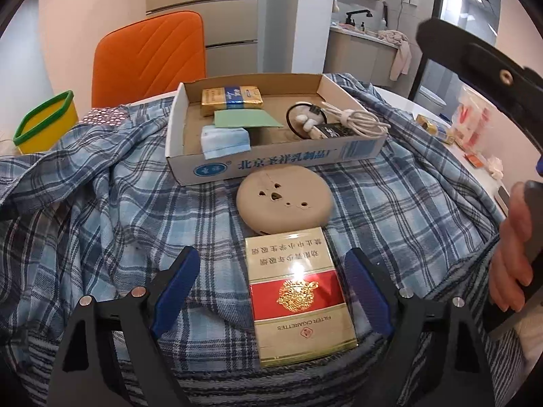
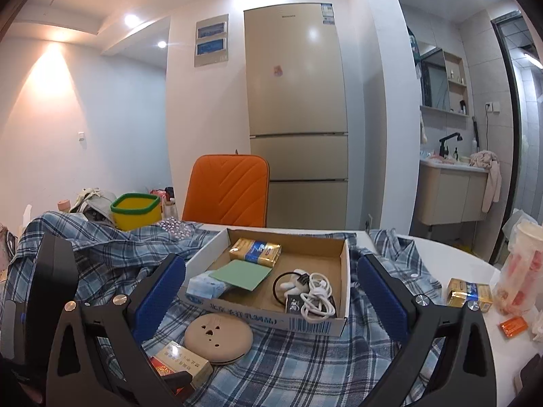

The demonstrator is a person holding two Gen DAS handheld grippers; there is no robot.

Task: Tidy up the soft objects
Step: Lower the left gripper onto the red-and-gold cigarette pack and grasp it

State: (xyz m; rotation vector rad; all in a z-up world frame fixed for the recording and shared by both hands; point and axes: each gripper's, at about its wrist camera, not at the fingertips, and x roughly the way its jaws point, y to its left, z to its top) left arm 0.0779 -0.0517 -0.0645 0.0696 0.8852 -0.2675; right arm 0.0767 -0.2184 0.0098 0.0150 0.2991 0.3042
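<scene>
A blue plaid shirt (image 1: 101, 203) lies spread over the table; it also shows in the right wrist view (image 2: 298, 356). On it lie a red and gold cigarette pack (image 1: 298, 291), a round beige disc (image 1: 284, 196) and an open cardboard box (image 1: 271, 166). My left gripper (image 1: 271, 288) is open, its blue pads either side of the cigarette pack, not touching it. My right gripper (image 2: 271, 302) is open and empty, above the box (image 2: 315, 325), the disc (image 2: 219, 339) and the pack (image 2: 180, 363).
The box holds a gold and blue packet (image 1: 231, 99), a green card (image 1: 247, 118), blue face masks (image 1: 224, 140), a hair tie and a white cable (image 1: 356, 120). A yellow bin (image 1: 45, 123) and an orange chair (image 1: 149, 57) stand behind. Packets and bags (image 2: 470, 293) lie at the right.
</scene>
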